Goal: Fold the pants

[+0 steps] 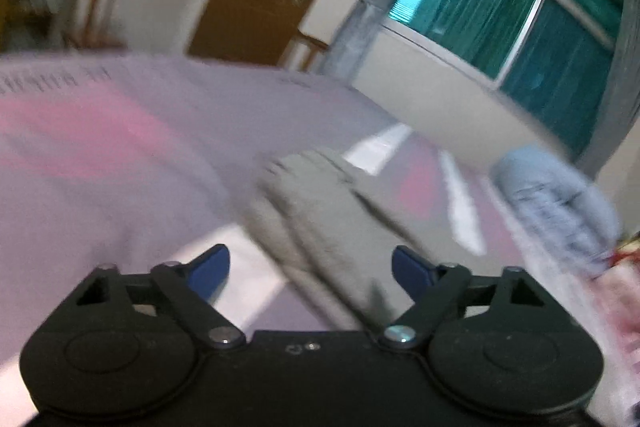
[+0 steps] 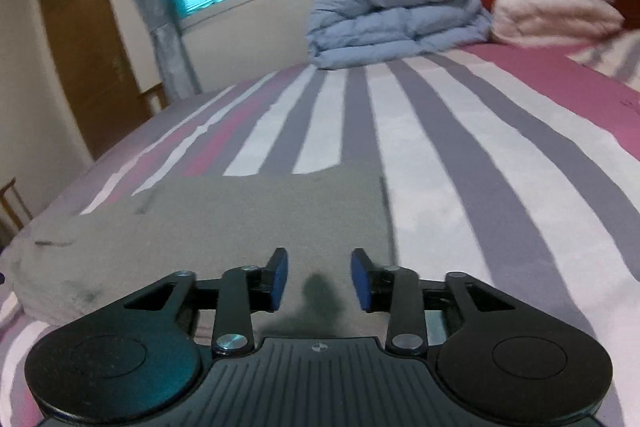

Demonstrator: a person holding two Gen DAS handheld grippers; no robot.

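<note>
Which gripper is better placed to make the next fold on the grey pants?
Probably right: the right gripper sits open, squarely over the flat grey pants. The left gripper, also open, views them blurred and askew.

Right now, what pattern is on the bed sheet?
The bed sheet has grey, white and pink stripes, clearest in the right wrist view.

Striped bed [image 2: 460,131], grey pants [image 2: 224,219], blue duvet [image 2: 400,15], towels [image 2: 552,15]

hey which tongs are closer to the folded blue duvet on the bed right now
Hard to call. The right tongs sit over the grey pants, with the duvet far up the bed. The left tongs view is blurred; the duvet appears off to their right.
</note>
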